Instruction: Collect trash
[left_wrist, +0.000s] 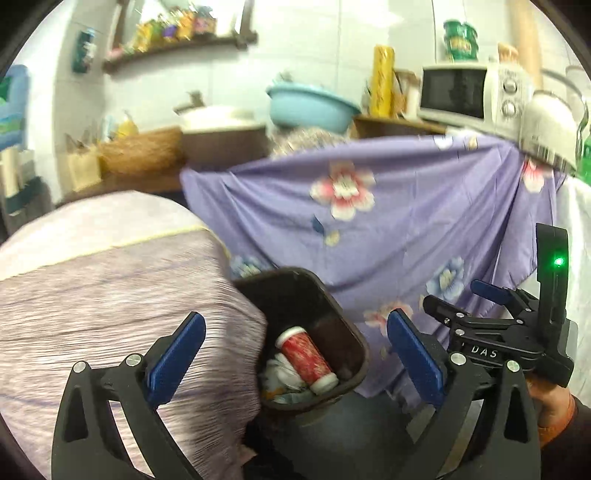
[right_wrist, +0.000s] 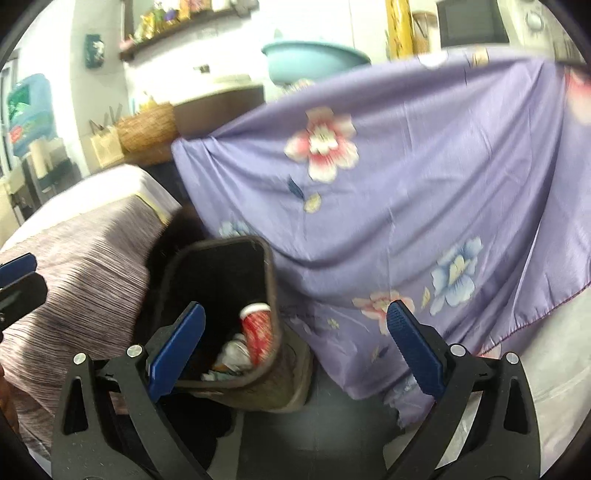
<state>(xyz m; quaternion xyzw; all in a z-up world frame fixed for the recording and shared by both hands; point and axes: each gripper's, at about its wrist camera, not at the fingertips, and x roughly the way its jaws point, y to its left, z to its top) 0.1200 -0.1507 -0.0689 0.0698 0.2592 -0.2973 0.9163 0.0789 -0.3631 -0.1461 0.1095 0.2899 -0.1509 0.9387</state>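
Hovering over a dark bin (left_wrist: 351, 332) holding a red can (left_wrist: 306, 358), both grippers, left (left_wrist: 295, 354) and right (right_wrist: 295, 347), gape wide, empty.

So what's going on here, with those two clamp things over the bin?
A person is collecting trash with a handheld gripper in each hand. Both the left gripper and the right gripper are open and empty, hovering above a dark brown trash bin on the floor between a striped-cloth-covered surface and a purple floral cloth. Inside the bin lie a red can and some crumpled paper, so some trash is already in.
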